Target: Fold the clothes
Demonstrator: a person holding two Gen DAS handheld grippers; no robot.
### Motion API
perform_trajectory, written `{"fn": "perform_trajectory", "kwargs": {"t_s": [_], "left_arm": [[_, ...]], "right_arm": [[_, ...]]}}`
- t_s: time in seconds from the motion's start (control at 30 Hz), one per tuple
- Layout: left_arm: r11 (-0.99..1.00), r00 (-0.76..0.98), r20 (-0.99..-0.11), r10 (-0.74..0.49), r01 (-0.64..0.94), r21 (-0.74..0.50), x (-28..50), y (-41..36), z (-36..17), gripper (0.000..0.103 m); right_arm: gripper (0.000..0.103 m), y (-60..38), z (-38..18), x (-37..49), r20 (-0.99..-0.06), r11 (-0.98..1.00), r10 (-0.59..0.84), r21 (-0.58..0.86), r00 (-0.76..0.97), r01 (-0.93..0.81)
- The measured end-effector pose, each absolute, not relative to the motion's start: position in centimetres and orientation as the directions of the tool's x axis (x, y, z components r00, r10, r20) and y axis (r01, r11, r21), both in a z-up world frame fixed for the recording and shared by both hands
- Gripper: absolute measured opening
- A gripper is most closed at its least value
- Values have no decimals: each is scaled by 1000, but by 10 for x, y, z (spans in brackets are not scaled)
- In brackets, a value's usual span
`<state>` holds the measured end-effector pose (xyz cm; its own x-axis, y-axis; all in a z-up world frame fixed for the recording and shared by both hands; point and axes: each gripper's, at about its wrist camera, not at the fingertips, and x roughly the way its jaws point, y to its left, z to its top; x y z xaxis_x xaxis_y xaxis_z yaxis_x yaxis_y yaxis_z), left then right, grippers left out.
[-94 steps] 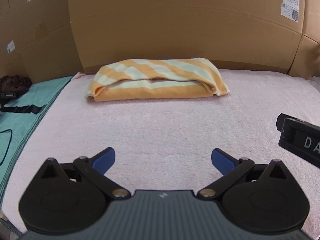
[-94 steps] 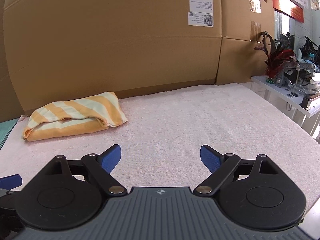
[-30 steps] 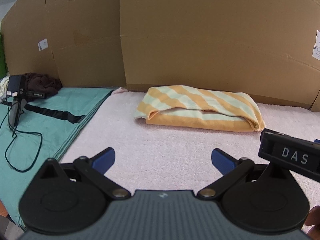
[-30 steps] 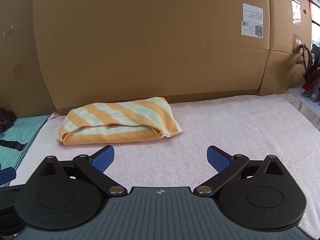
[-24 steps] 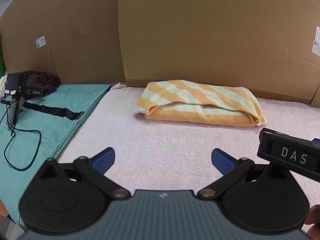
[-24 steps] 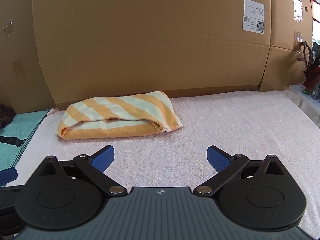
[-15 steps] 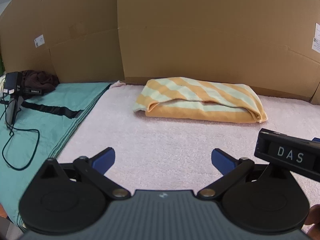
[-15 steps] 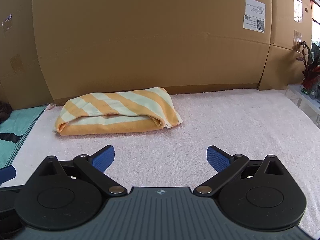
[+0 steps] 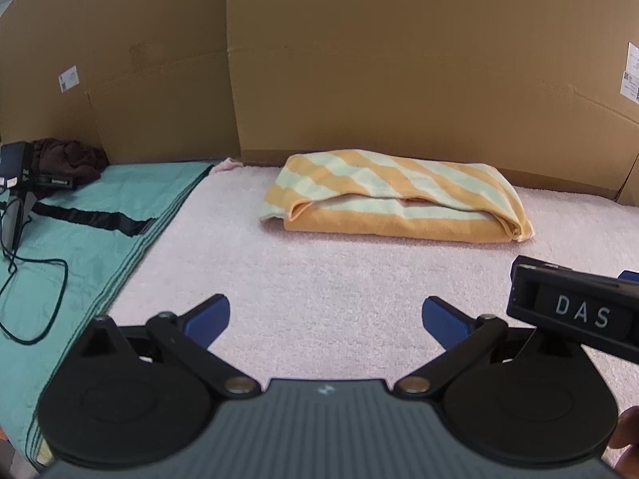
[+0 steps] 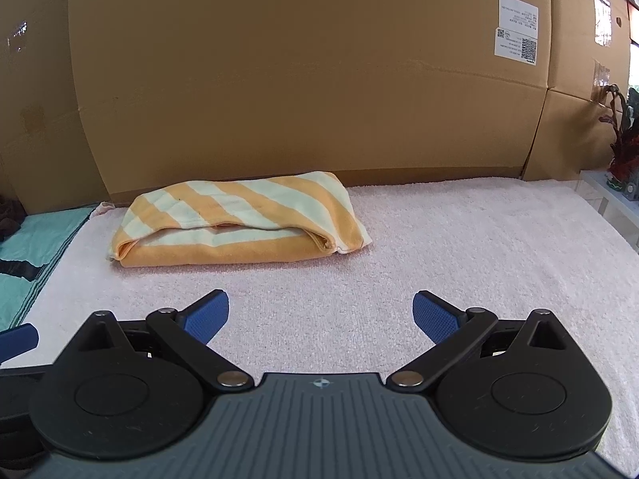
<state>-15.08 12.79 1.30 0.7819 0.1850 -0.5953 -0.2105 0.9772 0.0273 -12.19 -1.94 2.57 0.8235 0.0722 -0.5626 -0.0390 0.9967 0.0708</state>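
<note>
The left claw (image 9: 325,315) is being held wide apart, nothing gripped; the folded striped towel (image 9: 393,199) is being seen nearer than before, lying on the pink bench (image 9: 339,275) against the cardboard; the right claw (image 10: 320,313) is likewise being held apart.

Looks like test room or lab corner, not real home. Big brown cardboard walls (image 10: 303,80) stand all around table, with white paper labels (image 10: 516,41) stuck on. Pink fluffy cover (image 10: 459,247) lies over table, green cloth (image 9: 100,215) beside it. Black gadget with wire (image 9: 16,183) lies on green cloth. Red plant (image 10: 621,139) on white side table at right.
</note>
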Motion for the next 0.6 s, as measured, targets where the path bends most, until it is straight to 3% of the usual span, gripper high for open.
{"fn": "perform_trajectory", "kwargs": {"t_s": [0.6], "left_arm": [[974,782,-598,178,-226,-5,-145,142,20,102]], "right_arm": [[101,-7,36,-117,-552,995,94,68,829,-67]]}}
